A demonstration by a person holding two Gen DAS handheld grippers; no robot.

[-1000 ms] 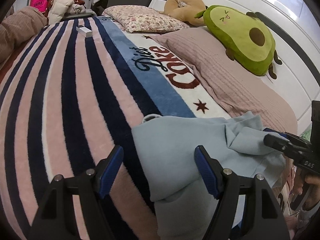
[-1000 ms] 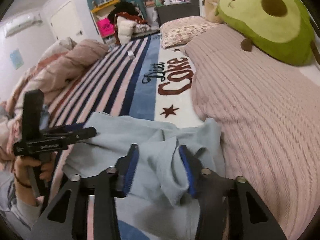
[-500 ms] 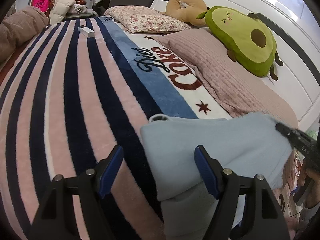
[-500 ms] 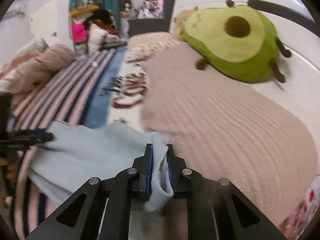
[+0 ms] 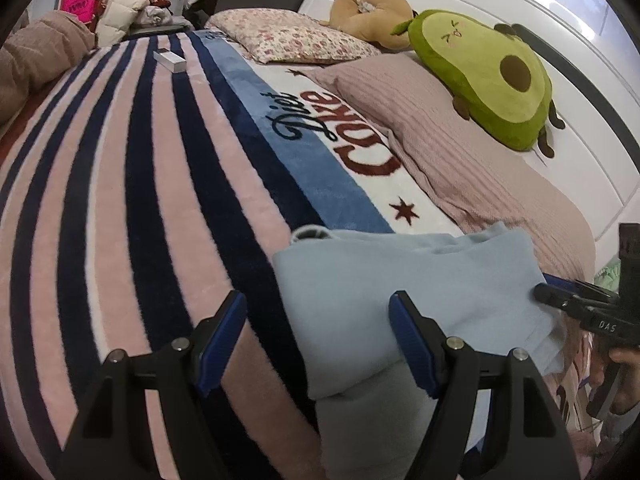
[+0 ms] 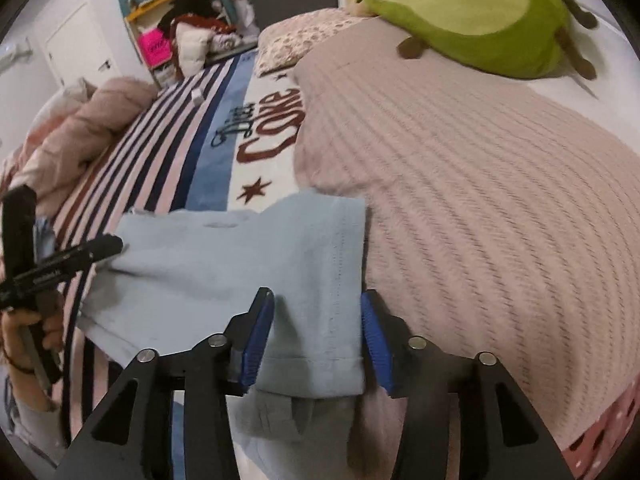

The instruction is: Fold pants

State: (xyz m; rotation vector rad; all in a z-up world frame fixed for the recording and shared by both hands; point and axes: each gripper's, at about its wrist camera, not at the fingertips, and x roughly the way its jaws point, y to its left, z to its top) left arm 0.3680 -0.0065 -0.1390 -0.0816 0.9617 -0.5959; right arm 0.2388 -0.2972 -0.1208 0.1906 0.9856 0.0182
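The light blue pants (image 5: 408,280) lie folded over at the near edge of the bed, on the striped blanket (image 5: 120,200). They also show in the right wrist view (image 6: 240,264). My left gripper (image 5: 320,332) is open at the pants' left edge, its right finger over the cloth. My right gripper (image 6: 316,328) is open, with the hemmed end of the pants lying between its fingers. The right gripper also shows in the left wrist view (image 5: 576,304) at the pants' right edge. The left gripper shows in the right wrist view (image 6: 96,248) at the cloth's left side.
A pink ribbed cover (image 6: 480,200) lies right of the pants. An avocado plush (image 5: 488,76), a tan plush (image 5: 368,12) and a floral pillow (image 5: 292,36) sit near the headboard. A small white box (image 5: 170,60) lies far on the blanket. A bundled duvet (image 6: 80,136) is left.
My right gripper shut on the pants' end, carried it over flat, and has now opened. The crumpled cloth now lies smooth. My left gripper stayed open and nearly still.
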